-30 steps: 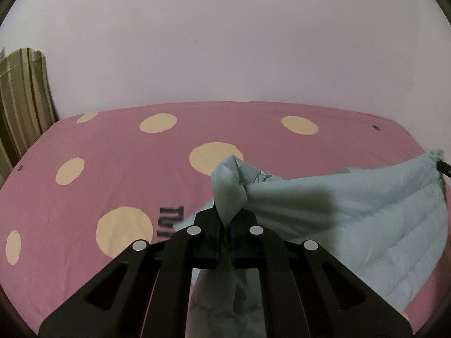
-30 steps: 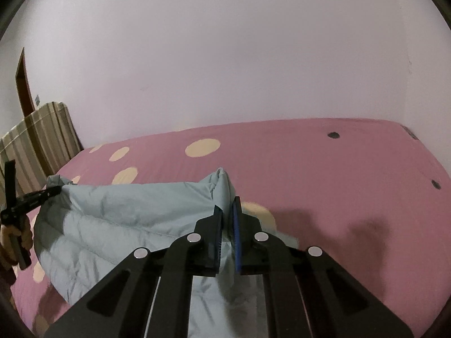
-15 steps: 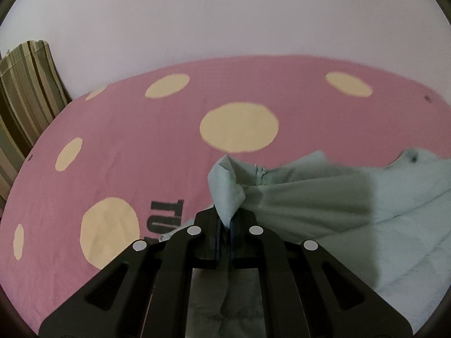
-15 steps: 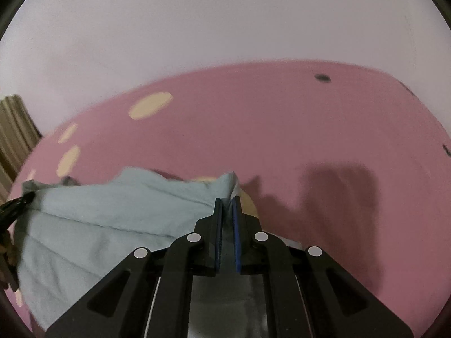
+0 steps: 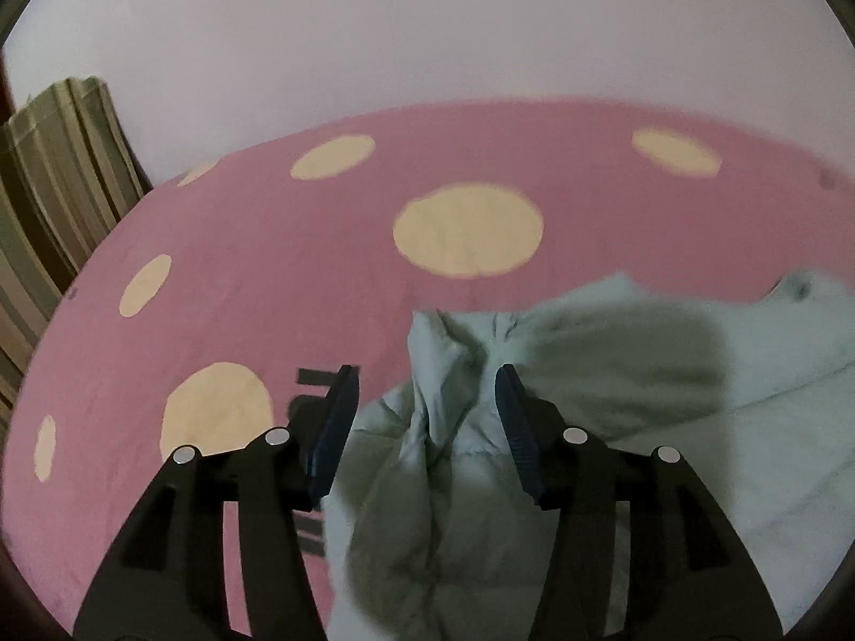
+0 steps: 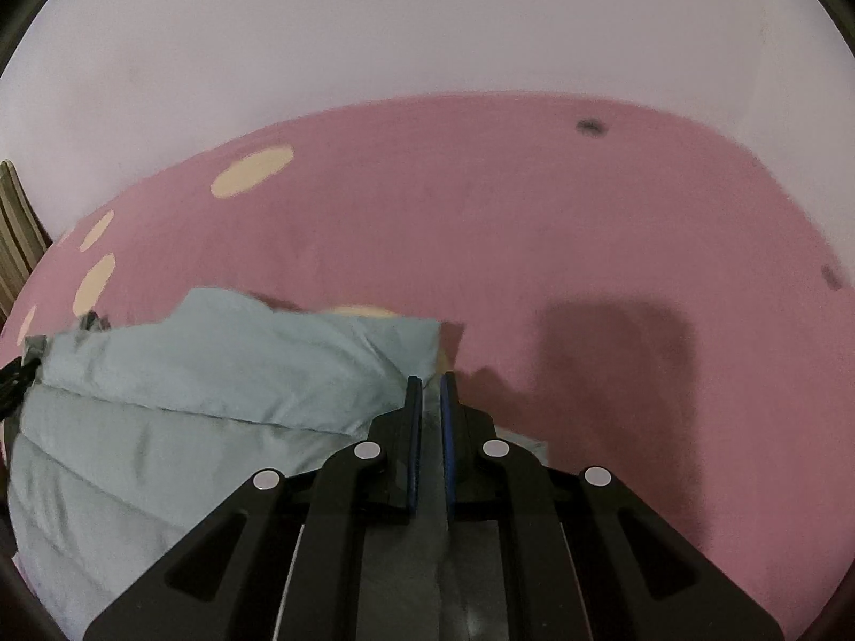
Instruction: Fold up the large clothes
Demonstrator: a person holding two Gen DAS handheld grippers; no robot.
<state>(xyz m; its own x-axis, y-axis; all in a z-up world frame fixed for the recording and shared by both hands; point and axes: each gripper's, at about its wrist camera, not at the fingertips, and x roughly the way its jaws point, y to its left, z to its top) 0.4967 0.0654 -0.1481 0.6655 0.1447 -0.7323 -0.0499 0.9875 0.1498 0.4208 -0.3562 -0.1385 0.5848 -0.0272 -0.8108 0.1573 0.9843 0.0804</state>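
Padded jacket [image 5: 668, 427]: soft, light, slippery; grip seamed corners. Left hand-held gripper [image 5: 425, 427] just opened, corner loose between; right hand-held gripper [image 6: 430, 416] pinching hem.

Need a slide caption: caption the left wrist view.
Left gripper, jaws just opened, around a bunched corner of the jacket on the bed.

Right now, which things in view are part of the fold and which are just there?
In the job:
- pale green quilted jacket, lying on the bed
- left gripper, just opened, fabric loose between its fingers
- right gripper, shut on the jacket's edge

Just there:
- pink spotted bedsheet
- striped cushion at the bed's left edge
- white wall
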